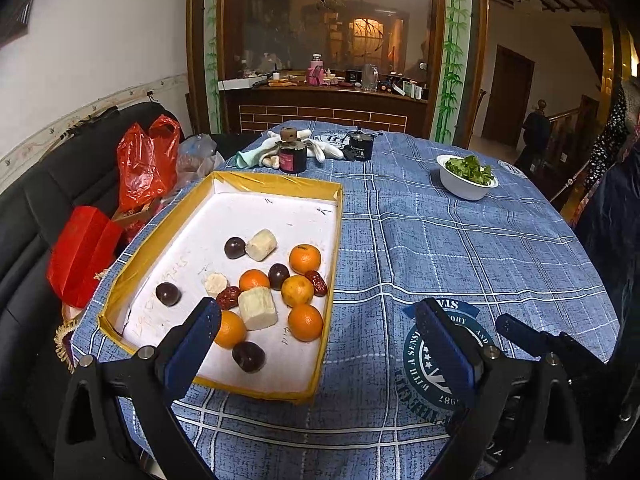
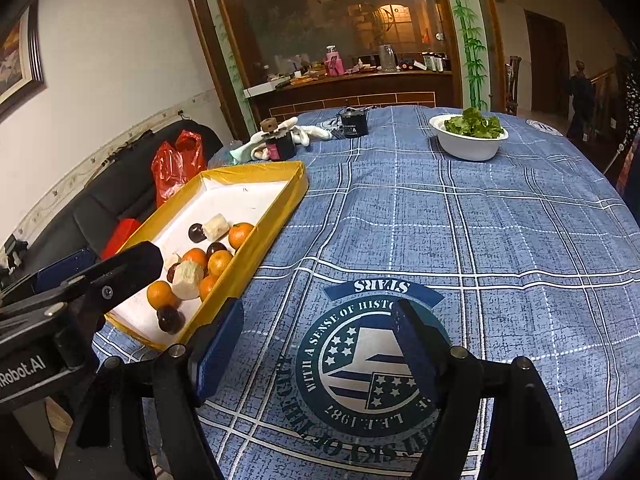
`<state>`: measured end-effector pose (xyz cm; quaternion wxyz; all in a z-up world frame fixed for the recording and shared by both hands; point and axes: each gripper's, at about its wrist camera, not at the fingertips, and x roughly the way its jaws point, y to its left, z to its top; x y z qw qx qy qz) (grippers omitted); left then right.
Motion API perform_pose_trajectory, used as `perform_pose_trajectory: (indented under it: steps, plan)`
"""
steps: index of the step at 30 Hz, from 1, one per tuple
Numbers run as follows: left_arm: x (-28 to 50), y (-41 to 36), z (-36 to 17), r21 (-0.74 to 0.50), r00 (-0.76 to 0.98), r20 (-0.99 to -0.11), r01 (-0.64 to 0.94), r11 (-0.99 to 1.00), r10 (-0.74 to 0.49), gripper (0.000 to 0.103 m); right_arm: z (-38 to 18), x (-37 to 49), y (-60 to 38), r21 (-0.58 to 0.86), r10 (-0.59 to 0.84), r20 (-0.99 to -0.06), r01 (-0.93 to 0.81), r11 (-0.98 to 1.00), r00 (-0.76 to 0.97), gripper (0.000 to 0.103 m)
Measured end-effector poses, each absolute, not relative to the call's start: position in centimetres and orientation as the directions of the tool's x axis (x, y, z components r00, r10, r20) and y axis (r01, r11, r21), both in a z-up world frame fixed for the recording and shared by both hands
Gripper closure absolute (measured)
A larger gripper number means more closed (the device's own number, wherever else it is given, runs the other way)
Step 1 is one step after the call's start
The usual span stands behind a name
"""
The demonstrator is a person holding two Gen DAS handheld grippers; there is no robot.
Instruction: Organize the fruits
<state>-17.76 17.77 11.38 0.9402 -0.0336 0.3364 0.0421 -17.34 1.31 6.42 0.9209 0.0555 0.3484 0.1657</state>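
Observation:
A yellow-rimmed white tray (image 1: 280, 186) (image 2: 292, 188) lies on the left of the blue plaid table. It holds several oranges (image 1: 305, 259) (image 2: 240, 235), dark round fruits (image 1: 248, 357) (image 2: 169, 319), pale banana chunks (image 1: 257, 308) (image 2: 187, 280) and red dates (image 1: 317, 282). My left gripper (image 1: 320, 340) is open and empty, above the tray's near right corner. My right gripper (image 2: 316, 344) is open and empty over the round emblem (image 2: 360, 364) on the cloth, right of the tray. The left gripper's finger (image 2: 120, 276) shows in the right wrist view.
A white bowl of greens (image 1: 468, 176) (image 2: 470, 136) stands far right. Two dark jars (image 1: 293, 156) (image 1: 361, 146) and white gloves (image 1: 320, 148) sit at the far edge. Red bags (image 1: 144, 164) lie on a black sofa (image 1: 36, 216) to the left.

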Motion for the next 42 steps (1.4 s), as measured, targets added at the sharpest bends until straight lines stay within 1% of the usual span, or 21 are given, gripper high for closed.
perform_pose_trajectory:
  steps: [42]
  plan:
    - [-17.3,17.7,9.8,-0.054,0.749,-0.661,-0.096,0.994,0.037,0.005,5.3,-17.2,1.6,0.211,0.339,-0.64,-0.267,0.94,0.689,0.019]
